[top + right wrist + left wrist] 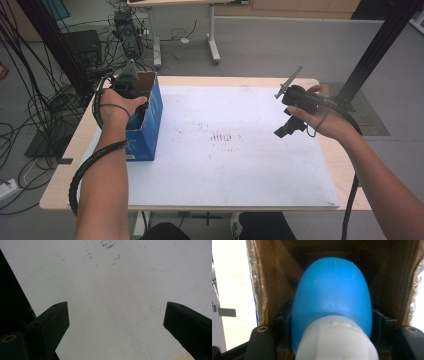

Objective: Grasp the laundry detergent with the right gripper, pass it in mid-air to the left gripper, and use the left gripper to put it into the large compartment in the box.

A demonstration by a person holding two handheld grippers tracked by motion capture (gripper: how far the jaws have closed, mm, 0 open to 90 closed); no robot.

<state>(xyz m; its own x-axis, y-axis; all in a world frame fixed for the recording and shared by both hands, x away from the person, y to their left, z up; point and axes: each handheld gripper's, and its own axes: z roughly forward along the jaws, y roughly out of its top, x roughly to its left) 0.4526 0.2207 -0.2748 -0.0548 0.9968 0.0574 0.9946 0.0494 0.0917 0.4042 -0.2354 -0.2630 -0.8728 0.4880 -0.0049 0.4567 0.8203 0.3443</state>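
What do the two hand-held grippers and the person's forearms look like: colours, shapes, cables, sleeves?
Both are black. The left hand-held gripper trails a ribbed black cable and carries a grey three-cornered plate. The right hand-held gripper has blocky, slanted black fingertips. The forearms are bare, without sleeves.

Bare forearms, no sleeves; a thin dark cord loops each wrist. The black left gripper [129,84] trails a ribbed black cable; the black right gripper [286,129] carries a grey three-cornered plate, its blocky jaws bearing round screw holes
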